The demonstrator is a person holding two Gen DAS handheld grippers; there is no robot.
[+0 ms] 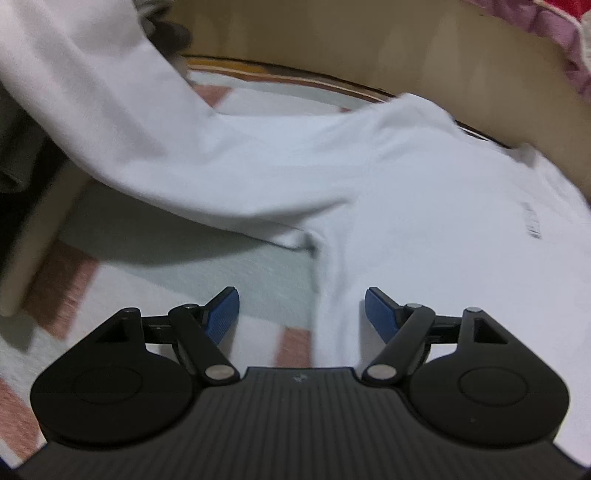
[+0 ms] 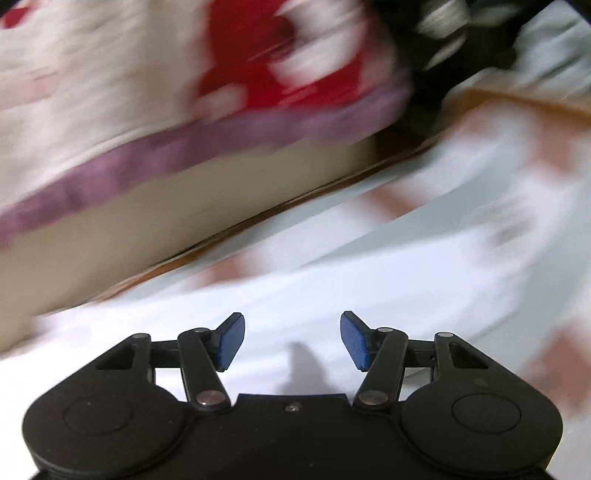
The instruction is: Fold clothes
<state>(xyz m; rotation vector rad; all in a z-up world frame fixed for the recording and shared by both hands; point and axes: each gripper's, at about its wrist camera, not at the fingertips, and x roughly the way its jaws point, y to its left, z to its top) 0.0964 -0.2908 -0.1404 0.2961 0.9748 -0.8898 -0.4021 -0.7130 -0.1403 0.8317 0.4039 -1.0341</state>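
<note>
A white long-sleeved shirt [image 1: 388, 192] lies spread on a pink, white and pale green checked blanket [image 1: 184, 266]. One sleeve [image 1: 110, 103] rises off the blanket toward the upper left and throws a shadow beneath it; its end runs out of the picture. My left gripper [image 1: 302, 314] hovers open over the shirt's side edge, blue pads wide apart with nothing between them. In the blurred right wrist view, my right gripper [image 2: 291, 339] is open just above the white shirt [image 2: 369, 288], and its jaws are empty too.
A beige board [image 1: 369, 48] borders the blanket's far side. A red and white quilt with a purple border [image 2: 147, 74] hangs over the board [image 2: 184, 210]. Dark striped fabric [image 2: 461, 33] lies at the top right. The checked blanket [image 2: 424, 192] stretches away to the right.
</note>
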